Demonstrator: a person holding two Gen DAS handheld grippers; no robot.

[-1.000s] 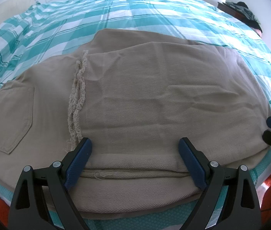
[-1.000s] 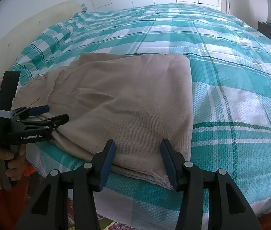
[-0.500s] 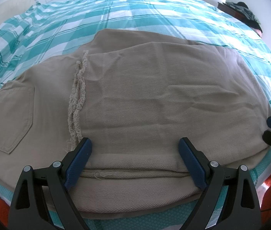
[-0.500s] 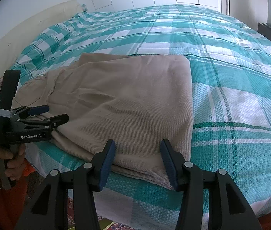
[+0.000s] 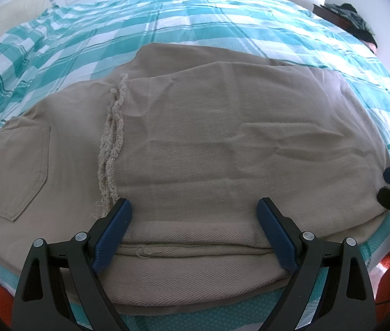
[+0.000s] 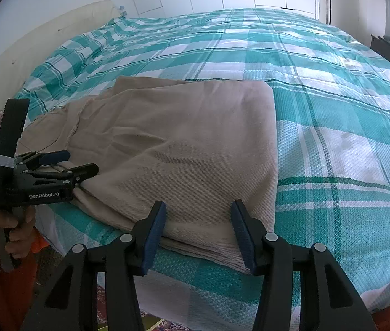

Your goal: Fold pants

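Pants folded at the bed's near edge

So the beige pants (image 5: 208,149) are laid folded on the teal plaid bedspread (image 6: 319,88), along its near edge. Both grippers are held spread just over that near hem: left gripper (image 5: 195,231) by the frayed cuffs (image 5: 112,143), right gripper (image 6: 197,231) by the folded corner.

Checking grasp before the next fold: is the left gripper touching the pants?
Touching. Right wrist view shows left gripper fingertips resting on the pants edge.
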